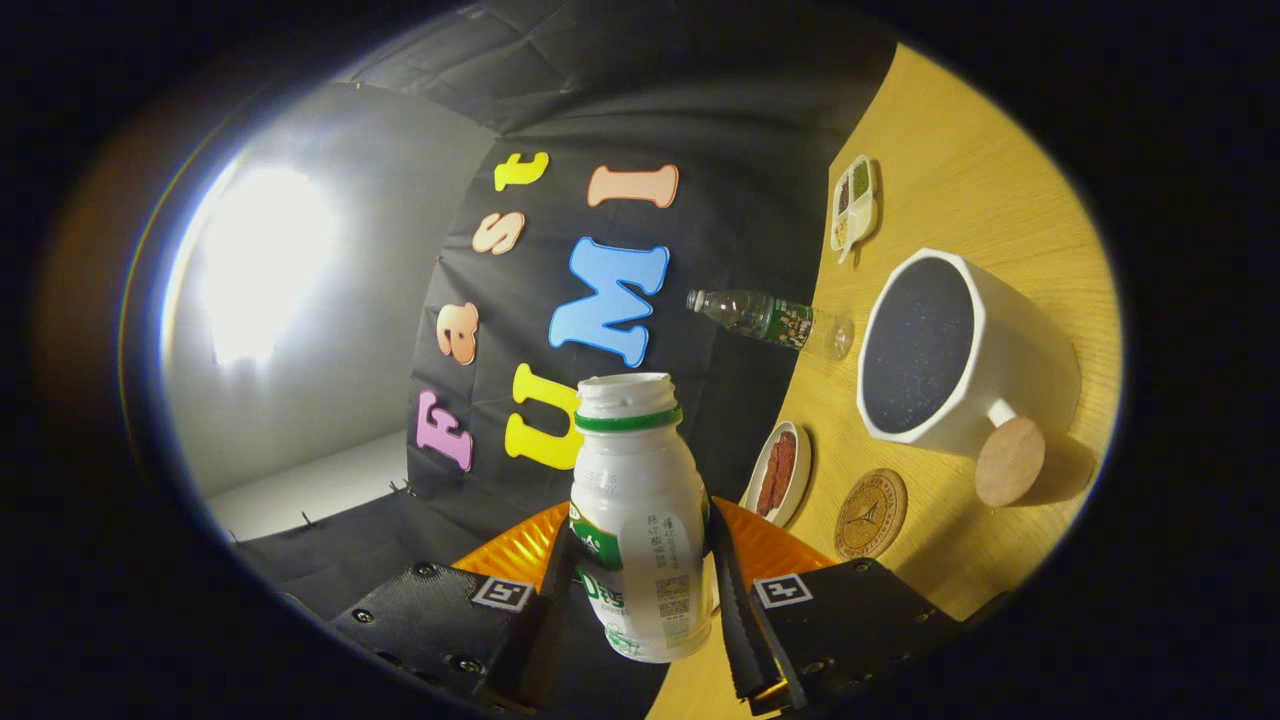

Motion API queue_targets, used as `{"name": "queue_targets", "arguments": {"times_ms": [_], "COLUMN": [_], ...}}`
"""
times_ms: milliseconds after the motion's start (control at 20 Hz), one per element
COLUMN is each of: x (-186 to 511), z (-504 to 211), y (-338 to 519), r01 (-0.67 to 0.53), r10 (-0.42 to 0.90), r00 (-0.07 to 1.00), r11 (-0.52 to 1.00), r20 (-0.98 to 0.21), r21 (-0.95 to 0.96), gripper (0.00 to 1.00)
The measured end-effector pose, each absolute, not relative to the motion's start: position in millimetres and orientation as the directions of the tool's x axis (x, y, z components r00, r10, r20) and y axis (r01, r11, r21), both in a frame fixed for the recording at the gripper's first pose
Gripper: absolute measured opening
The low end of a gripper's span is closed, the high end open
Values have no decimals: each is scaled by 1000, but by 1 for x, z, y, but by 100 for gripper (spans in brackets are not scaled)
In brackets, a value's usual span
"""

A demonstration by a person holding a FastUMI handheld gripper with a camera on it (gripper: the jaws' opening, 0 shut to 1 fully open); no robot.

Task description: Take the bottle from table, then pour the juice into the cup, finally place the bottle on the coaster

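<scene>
A small white bottle [640, 520] with a green band under its open neck sits between my fingers, and my gripper [640, 590] is shut on it, both fingers pressing its sides. The whole scene is rolled, so the wooden table [980, 150] runs up the side beyond the bottle. On it stands a white cup [1010, 350] with a dark inside [918, 345] and a round wooden knob on its handle. A round cork coaster [871, 513] lies on the table nearer to my fingers than the cup, beside the bottle.
A small white dish with reddish food [779, 472] lies between the coaster and the booth wall. A clear plastic water bottle [775, 320] stands farther back at the table's edge. Beyond the cup is a divided white dish [853, 203]. A bright lamp [262, 262] glares off to the side.
</scene>
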State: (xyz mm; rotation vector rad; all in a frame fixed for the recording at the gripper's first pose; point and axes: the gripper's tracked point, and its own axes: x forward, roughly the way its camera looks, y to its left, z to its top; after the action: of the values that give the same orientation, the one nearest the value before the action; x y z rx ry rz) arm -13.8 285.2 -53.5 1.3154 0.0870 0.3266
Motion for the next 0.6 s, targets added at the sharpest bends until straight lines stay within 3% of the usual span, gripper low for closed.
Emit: {"name": "queue_targets", "arguments": {"times_ms": [600], "x": [-4], "z": [-38], "y": [267], "r01": [-162], "r10": [207], "r00": [965], "r11": [-7], "r20": [160], "r21": [987], "gripper": [65]}}
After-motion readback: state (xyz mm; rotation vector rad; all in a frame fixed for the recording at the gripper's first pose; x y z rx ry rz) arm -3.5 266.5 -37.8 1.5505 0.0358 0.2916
